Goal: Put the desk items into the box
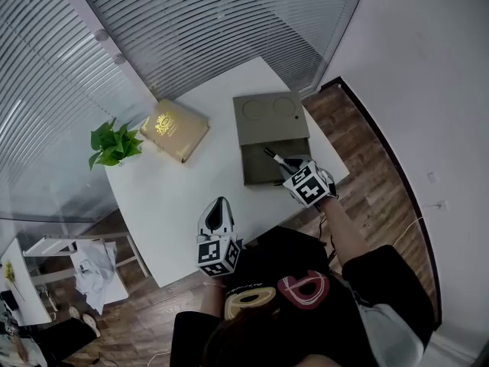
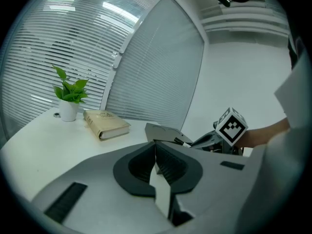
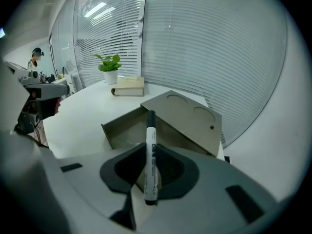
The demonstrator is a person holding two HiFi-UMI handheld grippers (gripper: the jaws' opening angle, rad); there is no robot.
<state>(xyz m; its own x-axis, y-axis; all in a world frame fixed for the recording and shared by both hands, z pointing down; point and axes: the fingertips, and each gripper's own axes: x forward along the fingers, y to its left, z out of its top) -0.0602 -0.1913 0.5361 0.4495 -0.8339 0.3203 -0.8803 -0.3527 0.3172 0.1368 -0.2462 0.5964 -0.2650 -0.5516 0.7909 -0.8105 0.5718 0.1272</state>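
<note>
An olive-grey box (image 1: 247,167) lies open on the white table, its lid (image 1: 269,113) folded back toward the window. My right gripper (image 1: 289,167) hovers over the box's near right corner, shut on a black-capped white marker (image 1: 273,157). In the right gripper view the marker (image 3: 149,130) runs along the jaws and points over the empty tray (image 3: 117,128). My left gripper (image 1: 220,205) hangs over the table's front edge, left of the box. Its jaws (image 2: 156,150) meet with nothing between them.
A tan hardback book (image 1: 174,128) lies at the table's back, left of the box. A small potted plant (image 1: 114,145) stands at the back left corner. Window blinds run behind the table. A wooden floor and a white stool (image 1: 84,262) lie below left.
</note>
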